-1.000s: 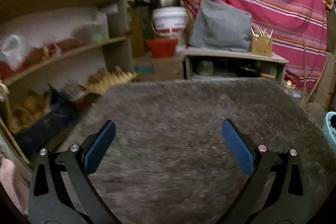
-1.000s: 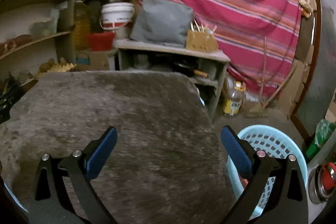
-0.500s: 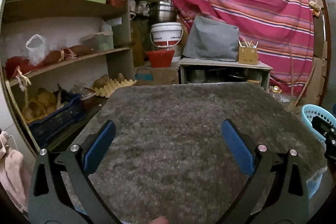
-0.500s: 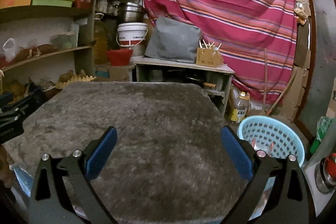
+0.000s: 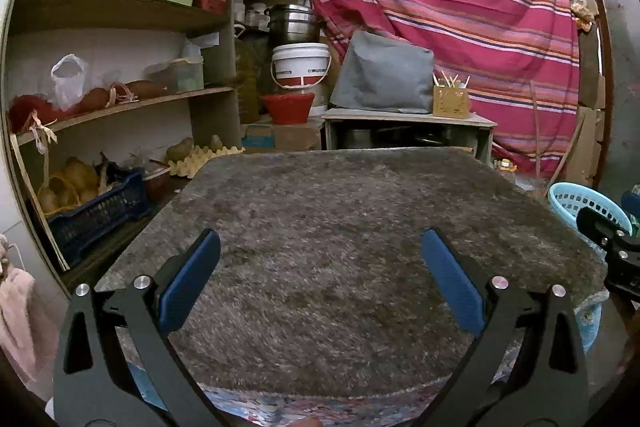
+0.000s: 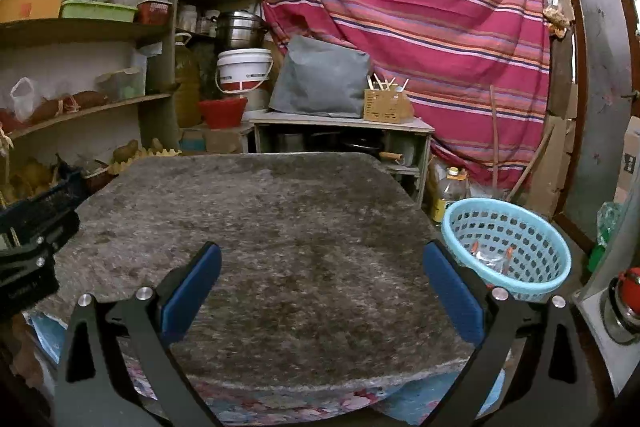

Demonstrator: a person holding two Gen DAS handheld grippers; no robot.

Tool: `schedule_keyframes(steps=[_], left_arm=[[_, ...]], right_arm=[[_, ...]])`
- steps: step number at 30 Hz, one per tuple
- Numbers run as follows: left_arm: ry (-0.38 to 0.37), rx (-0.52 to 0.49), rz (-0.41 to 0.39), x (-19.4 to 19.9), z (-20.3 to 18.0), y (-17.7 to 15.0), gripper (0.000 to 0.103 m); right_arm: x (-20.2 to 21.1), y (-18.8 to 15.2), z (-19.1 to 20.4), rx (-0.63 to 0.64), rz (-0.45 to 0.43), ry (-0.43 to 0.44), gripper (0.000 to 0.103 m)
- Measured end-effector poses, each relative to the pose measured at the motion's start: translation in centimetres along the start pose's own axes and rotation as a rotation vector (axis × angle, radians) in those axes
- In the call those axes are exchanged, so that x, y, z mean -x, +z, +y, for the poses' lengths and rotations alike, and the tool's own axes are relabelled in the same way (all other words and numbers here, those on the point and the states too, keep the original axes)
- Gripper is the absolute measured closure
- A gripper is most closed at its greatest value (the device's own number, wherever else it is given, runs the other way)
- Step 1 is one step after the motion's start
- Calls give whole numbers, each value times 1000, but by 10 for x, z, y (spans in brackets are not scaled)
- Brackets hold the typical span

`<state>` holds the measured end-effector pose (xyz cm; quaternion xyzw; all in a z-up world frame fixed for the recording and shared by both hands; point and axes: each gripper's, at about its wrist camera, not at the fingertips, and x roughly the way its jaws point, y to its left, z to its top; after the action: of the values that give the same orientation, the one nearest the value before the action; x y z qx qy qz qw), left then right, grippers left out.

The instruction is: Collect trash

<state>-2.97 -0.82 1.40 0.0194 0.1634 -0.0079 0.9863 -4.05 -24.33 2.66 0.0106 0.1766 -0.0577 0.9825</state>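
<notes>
A shaggy grey mat (image 6: 256, 227) covers the surface; a perforated light-blue plastic basket (image 6: 506, 247) stands beside it. Left claw (image 5: 320, 279) and right claw (image 6: 322, 279) hover level, both spread wide, empty.

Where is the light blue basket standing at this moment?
In the right wrist view the light blue basket stands on the floor, right of the grey mat, near the oil bottle.

Two grippers are seen, the left gripper (image 5: 320, 283) and the right gripper (image 6: 322, 283), each with two blue pads. One bench (image 6: 256, 227) is covered by one grey rug. One blue basket (image 6: 506, 249) is seen on the floor. One white bucket (image 6: 244, 69), one red bowl (image 6: 222, 111) and one striped cloth (image 6: 420, 7) are counted.
</notes>
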Motion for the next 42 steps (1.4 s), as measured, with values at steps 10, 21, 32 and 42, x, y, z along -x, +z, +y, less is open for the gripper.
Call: schedule_keyframes(steps=[10, 21, 32, 42], left_arm=[[17, -12, -18, 1, 2, -3, 5], [-3, -52, -42, 3, -2, -2, 5], [7, -63, -54, 5, -4, -2, 5], [12, -63, -56, 5, -2, -2, 5]], right_arm=[[-1, -6, 16, 13, -4, 18, 4], [-1, -7, 18, 13, -8, 14, 4], [-4, -9, 19, 6, -14, 9, 4], [-3, -7, 20, 4, -18, 6, 4]])
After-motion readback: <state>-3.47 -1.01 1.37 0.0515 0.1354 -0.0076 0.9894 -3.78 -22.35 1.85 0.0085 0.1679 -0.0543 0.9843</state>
